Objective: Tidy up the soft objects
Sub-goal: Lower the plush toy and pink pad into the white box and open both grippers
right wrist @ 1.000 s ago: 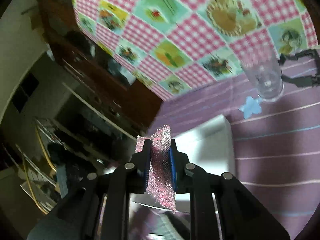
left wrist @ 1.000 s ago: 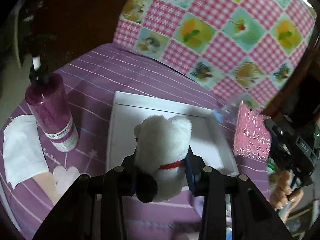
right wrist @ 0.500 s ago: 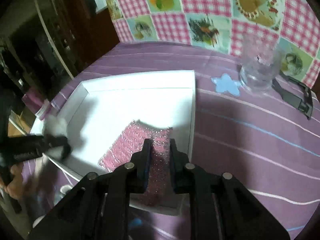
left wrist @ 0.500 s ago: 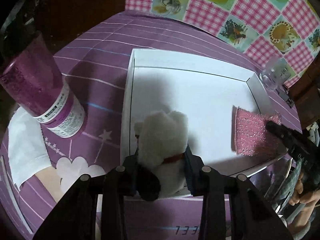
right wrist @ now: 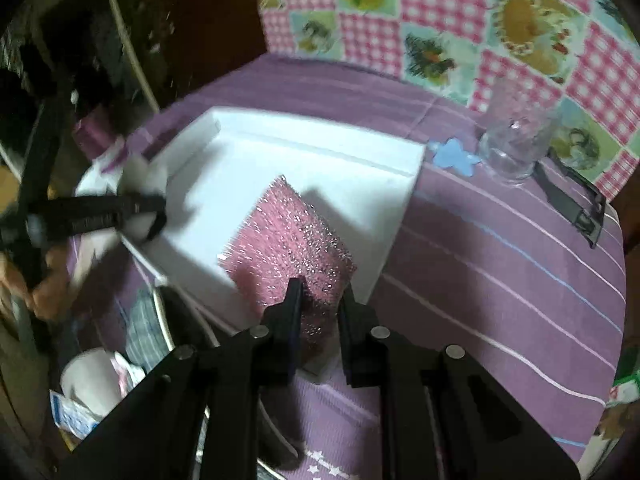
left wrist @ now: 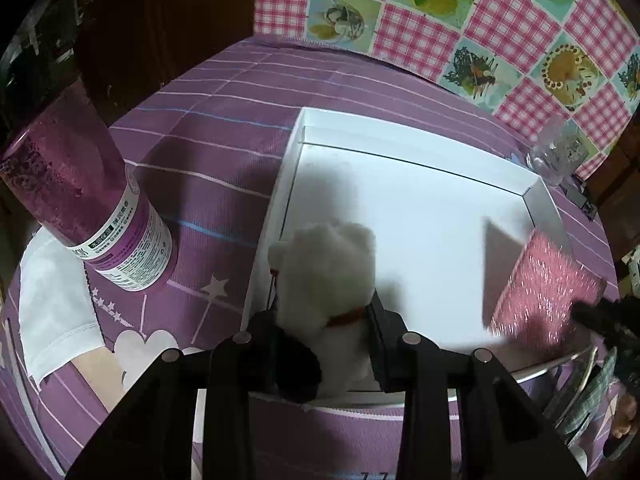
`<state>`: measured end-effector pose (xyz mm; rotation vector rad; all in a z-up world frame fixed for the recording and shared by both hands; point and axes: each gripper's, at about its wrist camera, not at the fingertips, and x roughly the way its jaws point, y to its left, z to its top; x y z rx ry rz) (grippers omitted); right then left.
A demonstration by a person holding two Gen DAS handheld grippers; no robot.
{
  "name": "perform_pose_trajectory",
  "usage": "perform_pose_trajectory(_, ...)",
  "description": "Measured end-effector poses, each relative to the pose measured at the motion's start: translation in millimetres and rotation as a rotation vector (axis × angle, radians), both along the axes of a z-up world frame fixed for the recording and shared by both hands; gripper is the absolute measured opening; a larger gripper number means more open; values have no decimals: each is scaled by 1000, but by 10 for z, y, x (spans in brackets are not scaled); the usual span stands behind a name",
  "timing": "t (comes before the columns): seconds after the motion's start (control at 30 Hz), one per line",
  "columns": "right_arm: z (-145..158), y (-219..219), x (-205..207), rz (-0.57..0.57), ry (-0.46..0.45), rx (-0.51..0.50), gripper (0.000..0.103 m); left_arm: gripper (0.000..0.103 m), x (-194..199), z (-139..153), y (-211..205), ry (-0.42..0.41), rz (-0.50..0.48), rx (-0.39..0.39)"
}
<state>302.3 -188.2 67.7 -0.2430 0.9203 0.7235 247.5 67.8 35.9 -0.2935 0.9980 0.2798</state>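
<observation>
A white plush toy (left wrist: 326, 280) with a red collar is clamped between the jaws of my left gripper (left wrist: 324, 316), low over the near left corner of a shallow white tray (left wrist: 416, 152). A glittery pink sponge (right wrist: 292, 232) is pinched at its near edge by my right gripper (right wrist: 320, 292) and lies tilted over the tray's (right wrist: 304, 136) near right part. From the left wrist the sponge (left wrist: 540, 292) shows at the right with the right gripper's dark fingers on it. From the right wrist the left gripper (right wrist: 148, 216) and the plush toy (right wrist: 138, 170) appear at the tray's left edge.
A purple pump bottle (left wrist: 92, 204) stands left of the tray on the purple striped cloth, beside a white cloth (left wrist: 52, 308). A clear glass (right wrist: 516, 140) and a black clip (right wrist: 572, 204) sit right of the tray. A pink checked cloth (left wrist: 480, 20) rises behind.
Both grippers came down over the tray. The plush toy sank to the tray's near left corner. The pink sponge swung from upright in the air down onto the tray's right side.
</observation>
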Motion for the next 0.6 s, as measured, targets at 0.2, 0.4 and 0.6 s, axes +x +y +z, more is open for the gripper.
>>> perform_pose_trajectory(0.2,-17,220,-60,27,-34,-32,20,41,7,-6,-91,-18,-37,27)
perform_pose_trajectory(0.4,50,212,11,-38,-49,-58,29,70,-72,169,-104,-114,-35,0)
perform_pose_trajectory(0.6,301,-104,80,-184,-128,104,58,79,-178,429,-194,-237,-50,25)
